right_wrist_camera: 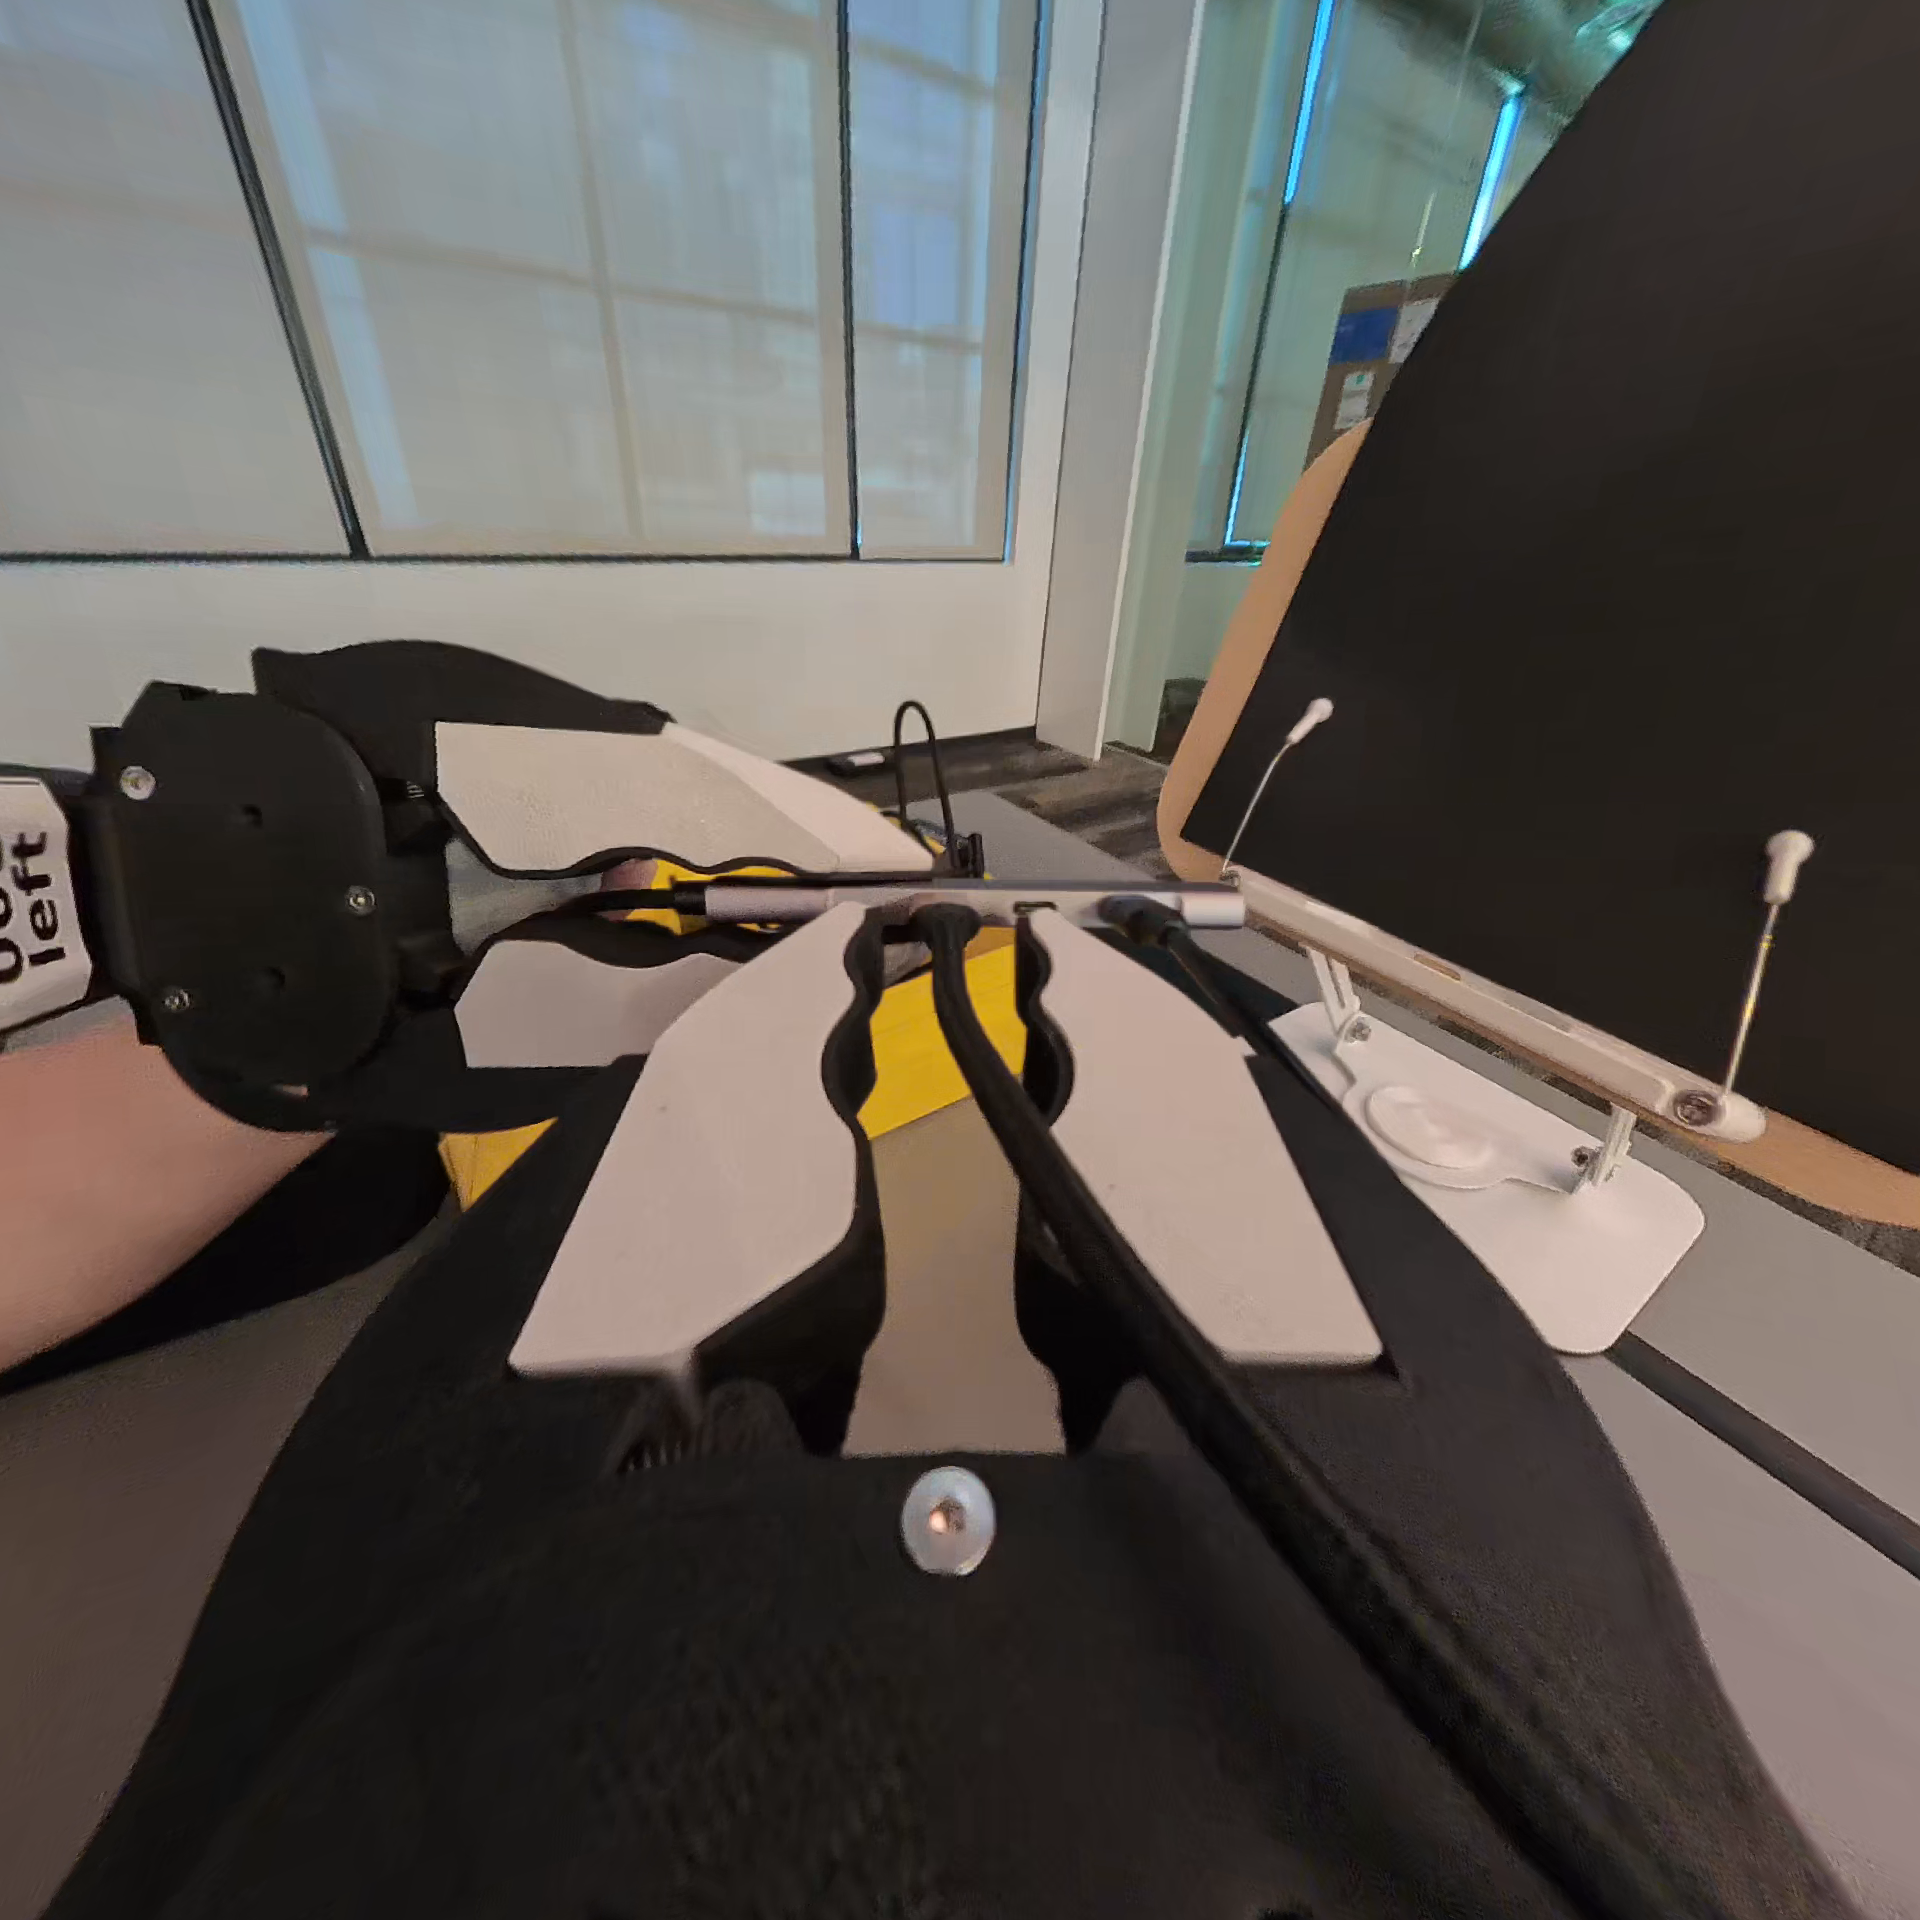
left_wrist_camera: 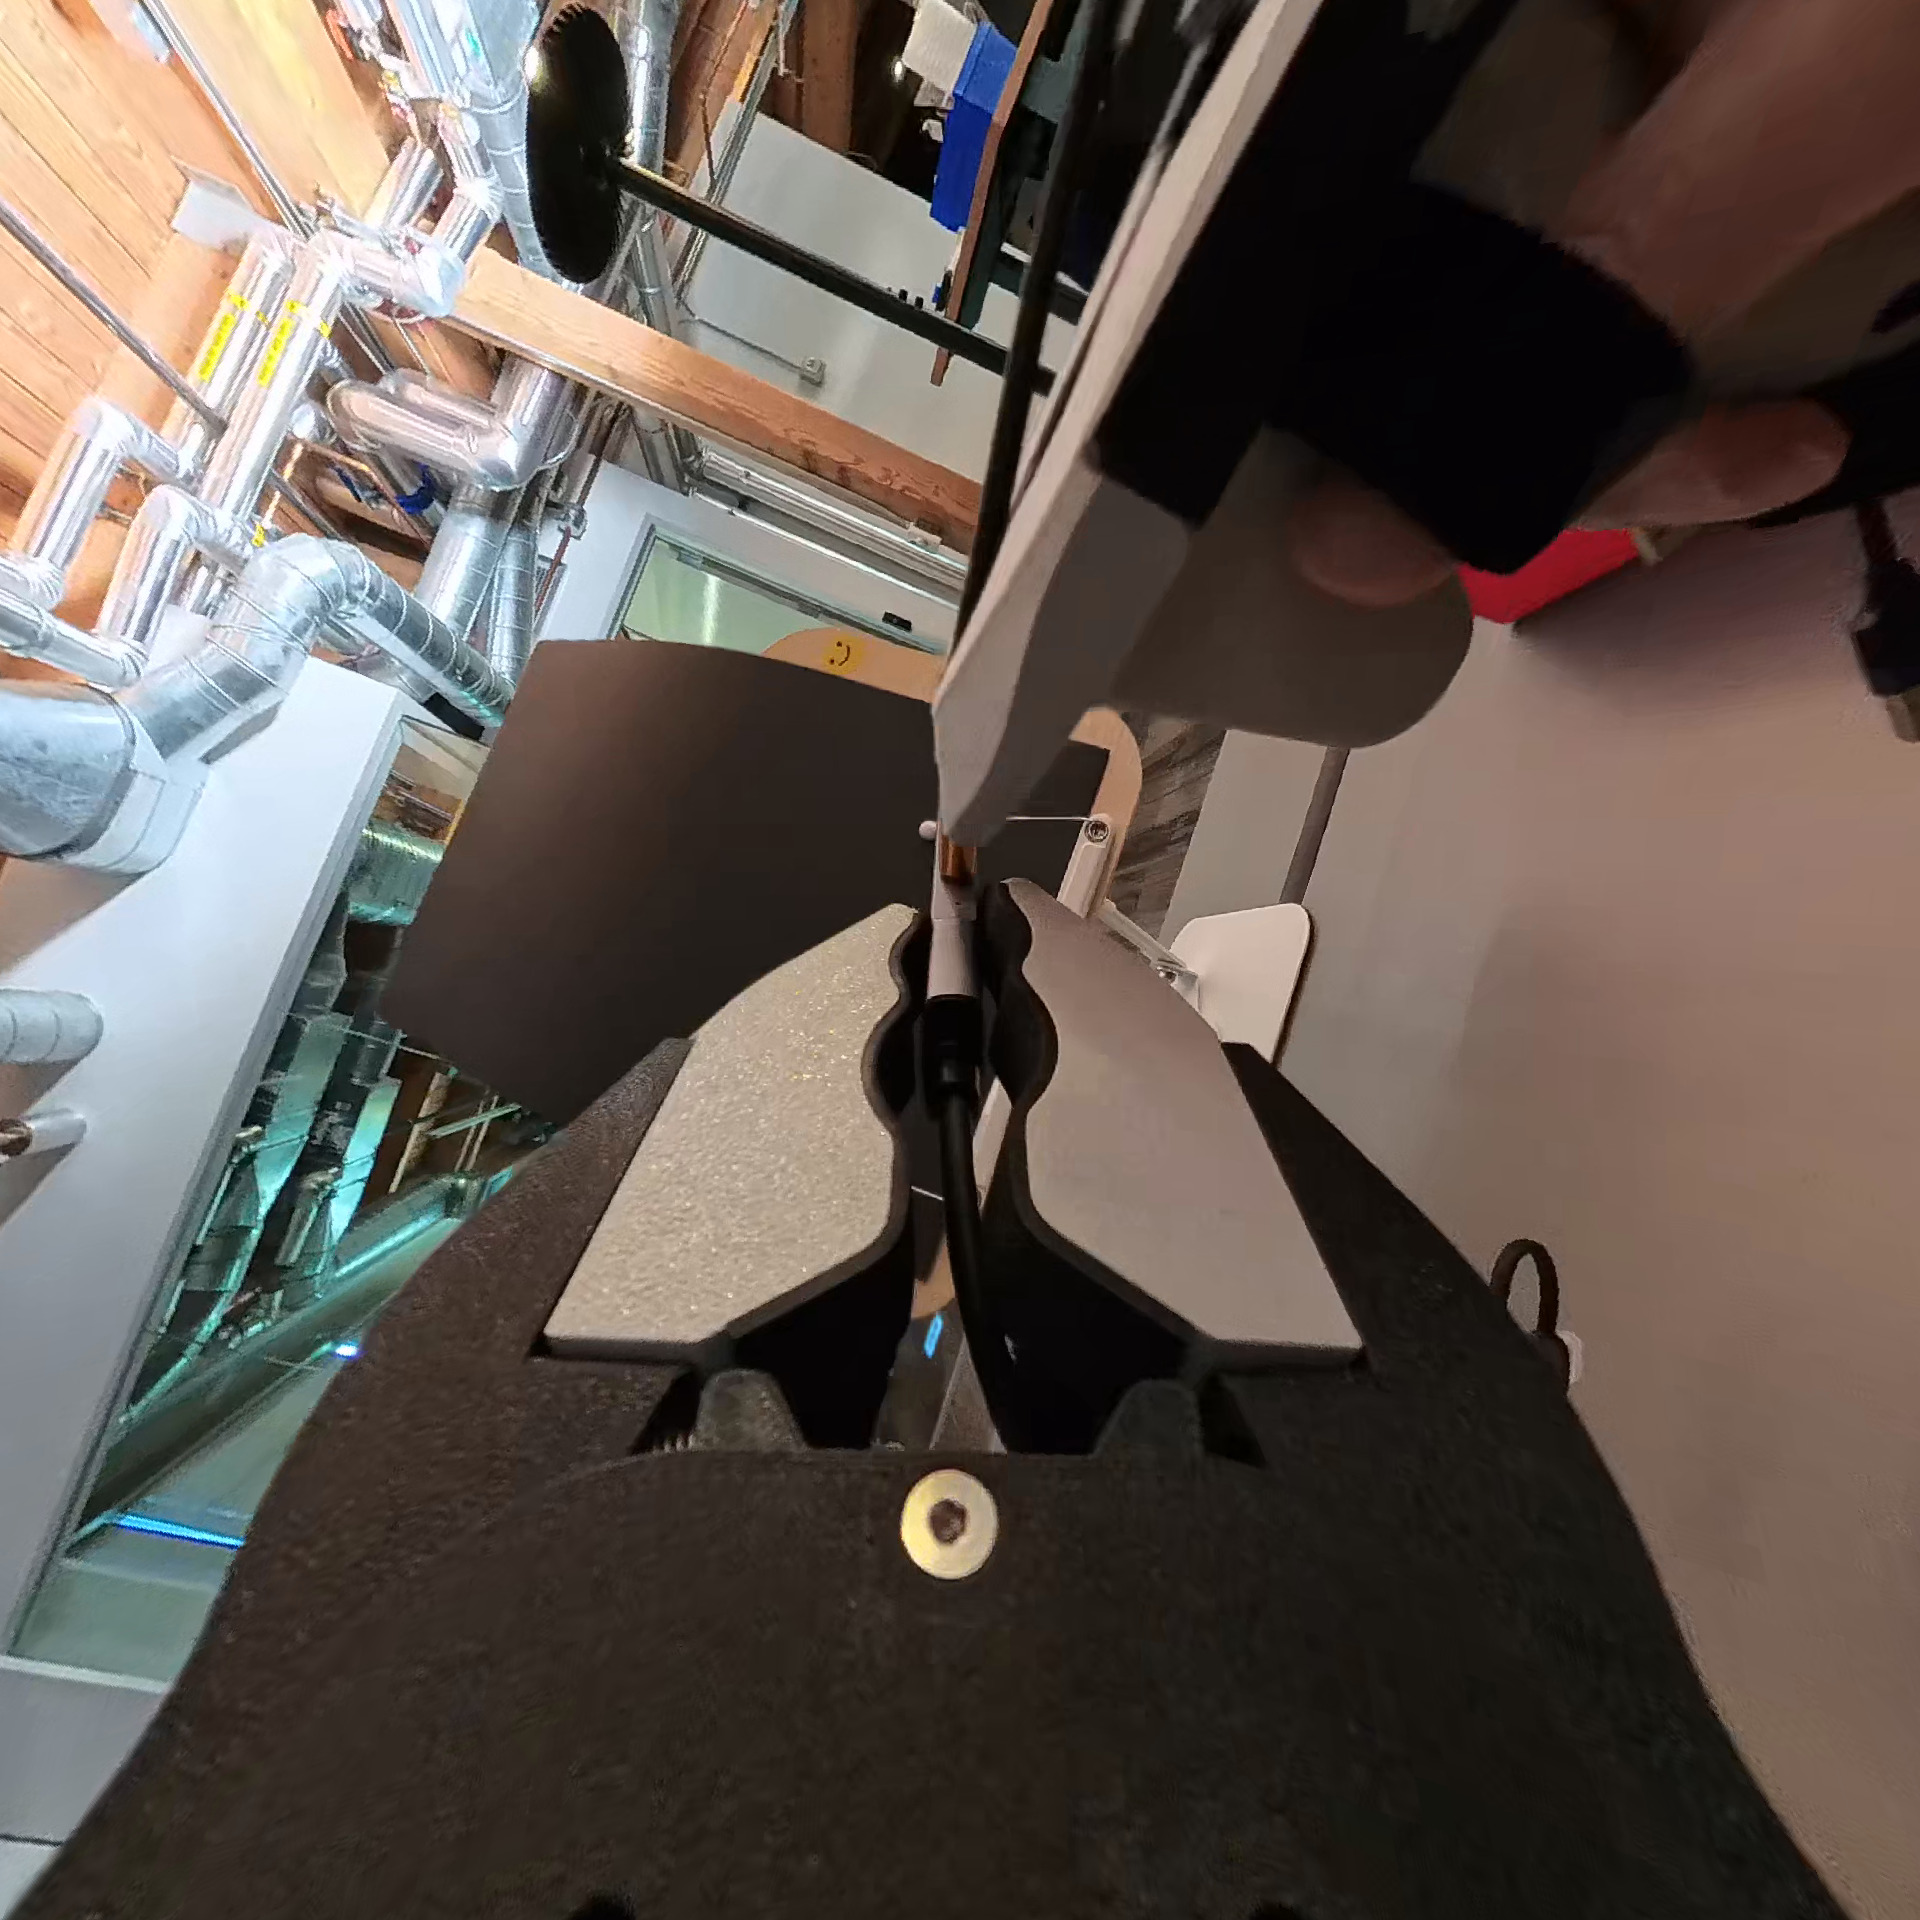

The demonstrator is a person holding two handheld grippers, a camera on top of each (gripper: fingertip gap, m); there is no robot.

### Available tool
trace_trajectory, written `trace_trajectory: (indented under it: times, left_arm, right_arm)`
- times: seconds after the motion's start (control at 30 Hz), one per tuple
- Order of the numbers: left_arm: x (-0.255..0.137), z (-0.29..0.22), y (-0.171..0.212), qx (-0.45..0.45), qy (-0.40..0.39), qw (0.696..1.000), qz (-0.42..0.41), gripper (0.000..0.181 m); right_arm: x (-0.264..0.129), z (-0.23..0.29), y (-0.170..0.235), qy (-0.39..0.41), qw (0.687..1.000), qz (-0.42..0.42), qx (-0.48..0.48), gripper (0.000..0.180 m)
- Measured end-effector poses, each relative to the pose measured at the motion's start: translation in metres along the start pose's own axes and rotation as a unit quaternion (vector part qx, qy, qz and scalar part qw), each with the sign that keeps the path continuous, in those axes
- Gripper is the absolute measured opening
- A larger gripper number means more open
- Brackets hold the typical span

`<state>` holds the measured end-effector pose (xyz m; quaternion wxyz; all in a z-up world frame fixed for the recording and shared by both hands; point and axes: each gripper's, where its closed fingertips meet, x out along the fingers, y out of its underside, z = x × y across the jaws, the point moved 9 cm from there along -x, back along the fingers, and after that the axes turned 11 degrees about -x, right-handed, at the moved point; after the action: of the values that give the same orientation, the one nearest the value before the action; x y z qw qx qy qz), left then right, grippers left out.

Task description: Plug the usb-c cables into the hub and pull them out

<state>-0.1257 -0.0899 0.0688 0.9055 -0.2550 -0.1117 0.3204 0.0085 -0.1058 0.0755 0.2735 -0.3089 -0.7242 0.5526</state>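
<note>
A slim silver hub [right_wrist_camera: 1039, 896] lies level in front of me, above a grey table [right_wrist_camera: 1766, 1403]. My left gripper [right_wrist_camera: 790, 902] comes in from the left and is shut on the hub's left end, where the hub's own black lead [right_wrist_camera: 582, 902] leaves. The left wrist view shows the hub [left_wrist_camera: 954, 935] pinched in my left gripper [left_wrist_camera: 961, 920]. My right gripper [right_wrist_camera: 943, 916] is shut on the plug of a black usb-c cable [right_wrist_camera: 997, 1091] at the hub's front face. A second black cable [right_wrist_camera: 1143, 920] sits plugged in further right, with a bare port between them.
A black panel with a wooden rim [right_wrist_camera: 1662, 623] leans on a white stand [right_wrist_camera: 1507, 1247] just right of the hub. A yellow block [right_wrist_camera: 935, 1049] lies under the hub. A hand [left_wrist_camera: 1714, 156] holds the right gripper [left_wrist_camera: 1039, 675] close above my left fingers. Both grippers' tips are close together, under 4 cm apart.
</note>
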Motion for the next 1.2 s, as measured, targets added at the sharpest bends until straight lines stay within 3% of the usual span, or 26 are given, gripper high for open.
trace_trajectory:
  times: [0.13,0.27,0.57,0.67,0.83,0.97,1.07,1.1,1.2]
  left_arm:
    - [-0.001,-0.005,-0.003,0.029,0.000,1.000,-0.005,0.009]
    - [0.001,-0.010,-0.002,0.058,-0.008,0.998,0.002,0.009]
    - [0.002,-0.013,-0.004,0.076,-0.010,0.997,0.006,0.009]
    - [0.002,-0.013,-0.006,0.071,-0.008,0.997,0.007,0.009]
    - [0.002,-0.006,-0.010,-0.020,-0.013,1.000,-0.015,0.013]
    - [0.003,0.002,-0.014,-0.152,0.050,0.987,-0.016,0.043]
    - [0.003,0.008,-0.018,-0.287,0.126,0.949,-0.038,0.068]
    - [0.002,0.012,-0.018,-0.332,0.132,0.932,-0.055,0.068]
    - [0.001,0.019,-0.014,-0.434,0.121,0.886,-0.107,0.043]
  right_arm:
    - [-0.002,0.000,-0.003,-0.007,1.000,-0.005,0.004,0.013]
    - [0.001,-0.001,-0.001,-0.019,0.999,0.047,-0.009,0.014]
    - [0.001,-0.003,-0.003,-0.025,0.998,0.058,0.005,0.013]
    - [-0.001,-0.002,-0.003,-0.022,0.998,0.056,-0.030,0.013]
    - [-0.010,0.000,-0.011,0.033,0.993,0.009,-0.109,0.013]
    - [-0.021,-0.002,-0.019,0.090,0.980,-0.020,-0.176,0.013]
    - [-0.026,-0.003,-0.022,0.117,0.971,-0.041,-0.205,0.013]
    - [-0.027,-0.002,-0.022,0.126,0.968,-0.048,-0.213,0.013]
    - [-0.028,0.002,-0.022,0.137,0.963,-0.059,-0.224,0.013]
